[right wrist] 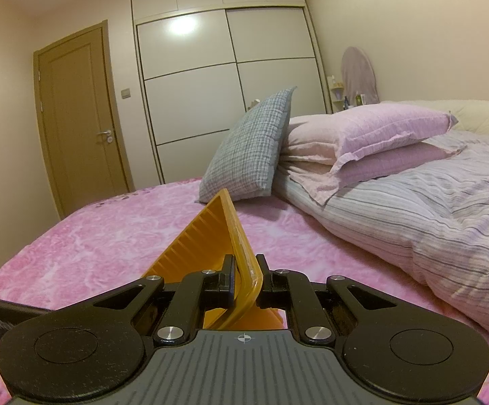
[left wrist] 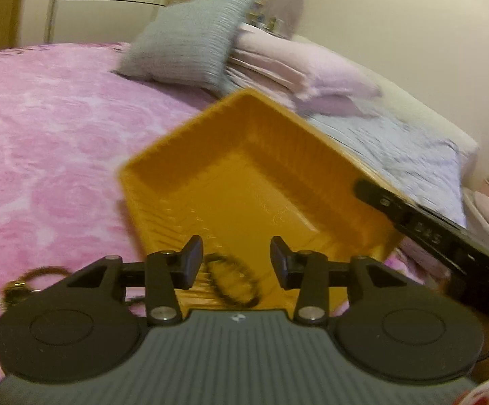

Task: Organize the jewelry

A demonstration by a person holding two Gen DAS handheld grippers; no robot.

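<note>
At the far left of your left wrist view, a few more pieces (left wrist: 15, 287) lie on the pink bedspread (left wrist: 48, 141): a brownish ring-shaped band and something metallic, too blurred to name. They sit just beside the tray, probably so each one is a short carry.

Your left tool (left wrist: 236, 256) stands open, its jaws parted over the near end of the orange tray (left wrist: 244, 182), nothing pressed between the pads. The dark beaded bracelet (left wrist: 232, 281) lies inside the tray, just below and between the fingertips; I judge you've let it go there, as the jaws are clear of it.

Your right tool (right wrist: 246, 278) is clamped on the tray's rim, holding it tilted off the bed. That tilt likely steadies the tray and opens its hollow toward your left hand.

Writing: on the right tool's black arm in the left view there are pale marks, too smeared to read. No brand shows on the tray.
</note>
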